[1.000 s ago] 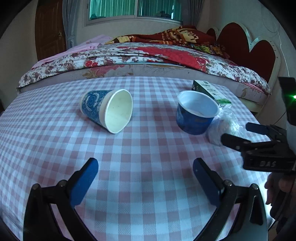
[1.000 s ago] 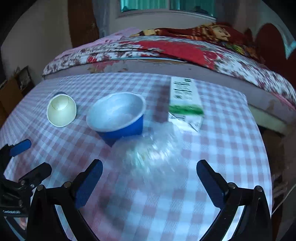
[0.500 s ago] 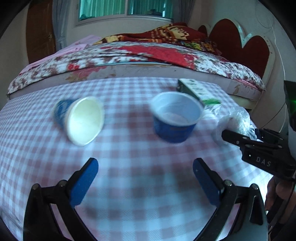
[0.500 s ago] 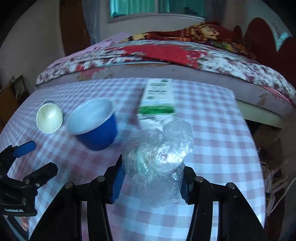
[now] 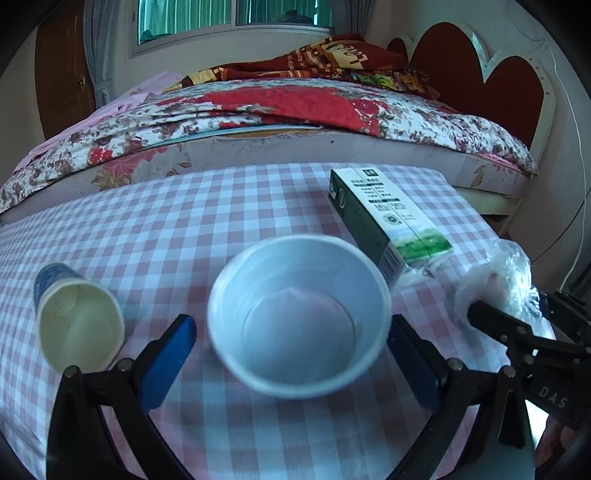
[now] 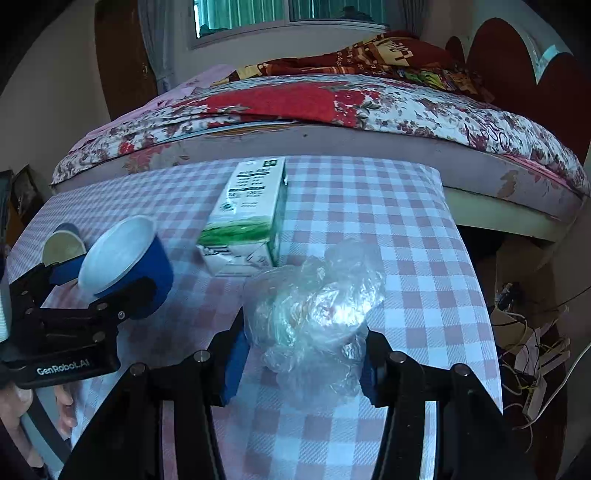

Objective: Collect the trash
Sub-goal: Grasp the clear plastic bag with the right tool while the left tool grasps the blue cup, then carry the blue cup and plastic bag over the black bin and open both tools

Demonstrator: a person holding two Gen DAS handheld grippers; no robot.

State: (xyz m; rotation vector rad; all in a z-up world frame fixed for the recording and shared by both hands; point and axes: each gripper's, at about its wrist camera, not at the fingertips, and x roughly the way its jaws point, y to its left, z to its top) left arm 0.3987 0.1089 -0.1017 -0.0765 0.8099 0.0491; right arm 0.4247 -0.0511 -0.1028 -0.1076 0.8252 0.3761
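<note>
Plastic wrap (image 6: pixel 314 314) pinched in right claw (image 6: pixel 301 360) could slip; blue bowl (image 5: pixel 299 317) between open left claw (image 5: pixel 291 354) fingers could be tipped toward carton (image 5: pixel 384 218) at 1 o'clock.

A home bedroom. A bed (image 5: pixel 295 122) with a floral quilt and a rumpled red blanket (image 5: pixel 332 59) fills the background, backed by a red heart-shaped headboard (image 5: pixel 476 77). Behind it are a curtained window (image 5: pixel 229 14) and a wooden door (image 5: pixel 62 74) (dark brown). A table in pink checked cloth (image 5: pixel 184 221) stands in front.
</note>
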